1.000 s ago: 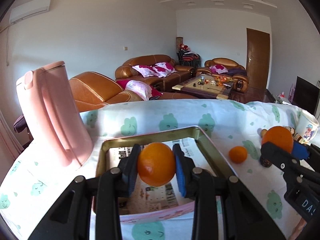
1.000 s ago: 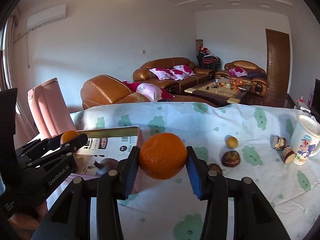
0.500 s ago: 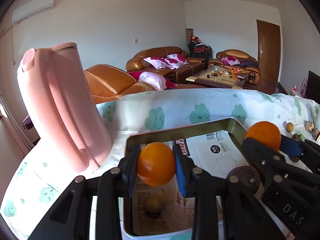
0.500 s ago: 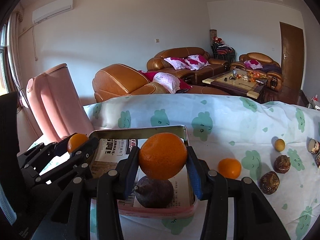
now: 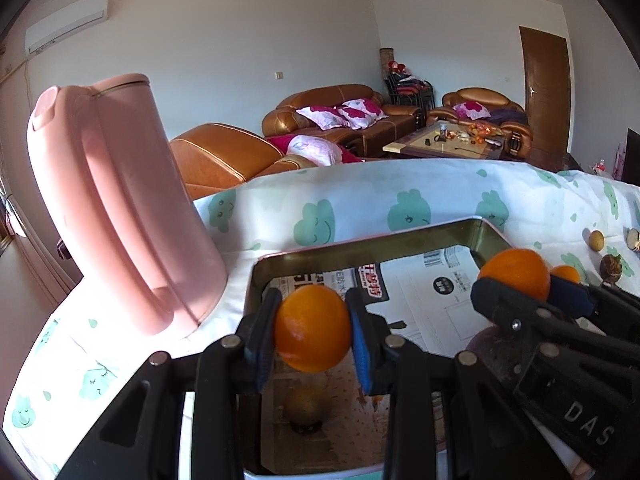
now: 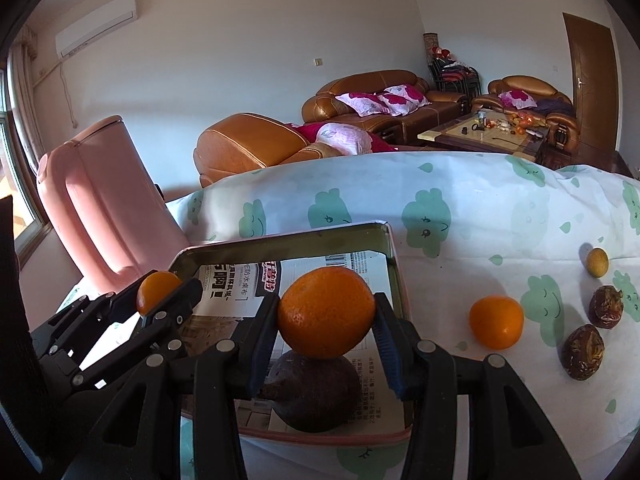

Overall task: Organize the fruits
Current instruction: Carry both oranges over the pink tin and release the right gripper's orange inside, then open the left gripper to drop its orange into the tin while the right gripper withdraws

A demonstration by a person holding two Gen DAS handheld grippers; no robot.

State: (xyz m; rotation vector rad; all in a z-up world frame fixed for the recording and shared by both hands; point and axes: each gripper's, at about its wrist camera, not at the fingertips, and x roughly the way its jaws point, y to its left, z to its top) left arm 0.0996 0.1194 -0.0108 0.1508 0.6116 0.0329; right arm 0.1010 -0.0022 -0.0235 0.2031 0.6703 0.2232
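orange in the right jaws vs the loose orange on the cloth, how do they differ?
The held orange is clamped in the right gripper above the tin tray; the loose orange lies on the tablecloth outside the tray. The held orange looks larger, though it is nearer. Both are round and orange.

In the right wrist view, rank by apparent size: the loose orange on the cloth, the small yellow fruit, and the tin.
1. tin, clearly largest.
2. loose orange.
3. yellow fruit, smallest; it lies farther from the camera, so the gap may look exaggerated.
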